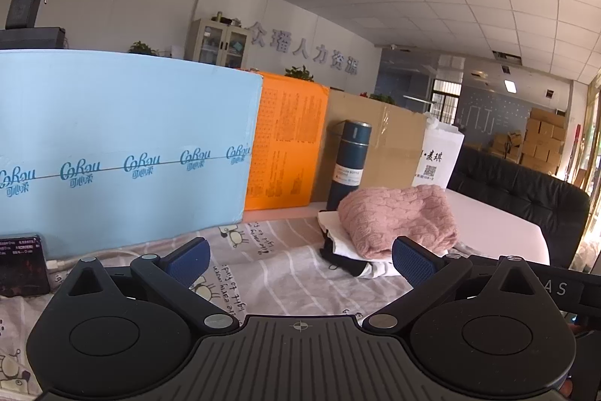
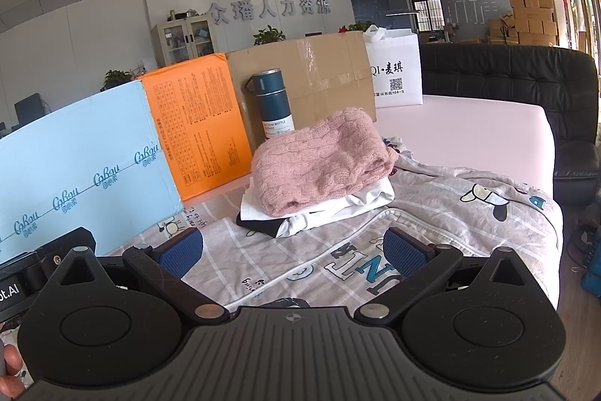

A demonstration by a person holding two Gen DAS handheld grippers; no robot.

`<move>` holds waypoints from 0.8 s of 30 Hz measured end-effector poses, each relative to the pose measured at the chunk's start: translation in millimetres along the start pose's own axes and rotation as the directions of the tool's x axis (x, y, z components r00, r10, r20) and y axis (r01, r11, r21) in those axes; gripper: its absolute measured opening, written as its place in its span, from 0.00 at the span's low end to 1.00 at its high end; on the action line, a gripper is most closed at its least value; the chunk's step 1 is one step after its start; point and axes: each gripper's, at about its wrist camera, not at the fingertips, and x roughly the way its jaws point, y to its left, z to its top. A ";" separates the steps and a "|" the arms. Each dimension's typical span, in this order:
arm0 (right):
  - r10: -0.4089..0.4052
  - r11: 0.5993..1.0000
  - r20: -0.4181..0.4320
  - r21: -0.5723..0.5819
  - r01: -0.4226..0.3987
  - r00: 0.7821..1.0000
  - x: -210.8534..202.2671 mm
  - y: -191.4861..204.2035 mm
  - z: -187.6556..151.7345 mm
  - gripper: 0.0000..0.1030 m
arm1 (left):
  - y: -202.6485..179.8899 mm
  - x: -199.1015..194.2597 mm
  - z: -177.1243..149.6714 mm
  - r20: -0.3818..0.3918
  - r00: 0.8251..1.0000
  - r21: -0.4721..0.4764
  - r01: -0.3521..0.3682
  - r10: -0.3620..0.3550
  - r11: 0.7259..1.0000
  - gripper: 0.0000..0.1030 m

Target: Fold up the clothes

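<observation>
A folded pink knit sweater (image 2: 323, 160) lies on top of a folded white garment (image 2: 345, 205) and a black one (image 2: 259, 226), stacked on the table. The same sweater shows in the left wrist view (image 1: 398, 217). A grey printed garment (image 2: 432, 213) with cartoon animals and letters lies spread flat under both grippers; it also shows in the left wrist view (image 1: 278, 269). My left gripper (image 1: 300, 262) is open and empty above it. My right gripper (image 2: 295, 250) is open and empty above it, short of the stack.
A light blue box (image 1: 124, 153), an orange box (image 1: 285, 145), a cardboard box (image 2: 311, 74), a dark blue vacuum bottle (image 2: 272, 109) and a white bag (image 2: 396, 74) line the table's back. A black sofa (image 2: 526, 81) stands right. A dark packet (image 1: 22, 262) and a white cable (image 1: 97, 258) lie left.
</observation>
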 end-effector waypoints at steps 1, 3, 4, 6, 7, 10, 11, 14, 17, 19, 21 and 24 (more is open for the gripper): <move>0.000 1.000 0.001 0.000 0.000 1.000 -0.4 0.1 -0.1 1.00 | -0.1 -0.1 0.0 0.000 1.000 0.001 0.000 0.000 1.000 1.00; 0.001 1.000 0.005 -0.002 -0.001 1.000 -1.3 0.8 -0.6 1.00 | -0.4 -0.2 0.0 -0.001 1.000 0.004 -0.001 0.001 1.000 1.00; 0.000 1.000 0.005 -0.002 0.000 1.000 -1.7 1.6 -0.9 1.00 | -0.5 -0.2 -0.1 -0.002 1.000 0.005 -0.001 0.001 1.000 1.00; 0.002 1.000 -0.004 0.008 -0.002 1.000 -1.3 0.9 -0.4 1.00 | -0.8 -0.3 -0.1 -0.002 1.000 0.007 -0.001 0.001 1.000 1.00; 0.003 1.000 -0.003 0.008 -0.003 1.000 -1.2 1.1 0.5 1.00 | -0.9 -0.4 -0.1 -0.003 1.000 0.008 -0.001 0.001 1.000 1.00; 0.005 1.000 -0.004 0.007 -0.005 1.000 -0.2 -0.7 0.9 1.00 | -1.3 -0.5 -0.1 -0.004 1.000 0.012 -0.002 0.002 1.000 1.00; 0.005 1.000 -0.004 0.007 -0.005 1.000 -0.8 -1.0 1.2 1.00 | -1.4 -0.6 -0.1 -0.004 1.000 0.013 -0.002 0.002 1.000 1.00; 0.004 1.000 -0.003 0.010 -0.004 1.000 0.0 -1.7 -0.5 1.00 | -1.8 -0.7 -0.2 -0.005 1.000 0.017 -0.002 0.003 1.000 1.00; 0.005 1.000 0.001 0.012 -0.005 1.000 -1.9 -1.9 -0.6 1.00 | -2.6 -0.8 -0.6 -0.007 1.000 0.020 0.000 0.000 1.000 1.00; 0.003 1.000 0.003 0.015 -0.004 1.000 -3.0 -2.4 -0.8 1.00 | -2.9 -0.2 -0.4 -0.009 1.000 0.020 0.001 -0.001 1.000 1.00; 0.000 1.000 0.005 0.018 0.000 1.000 -3.2 -3.4 -0.5 1.00 | -3.3 0.9 -1.1 -0.010 1.000 0.020 0.003 -0.002 1.000 1.00; 0.003 1.000 0.004 0.022 -0.003 1.000 -2.7 -4.4 -0.6 1.00 | -1.9 0.4 -0.9 -0.007 1.000 0.015 0.007 -0.007 1.000 1.00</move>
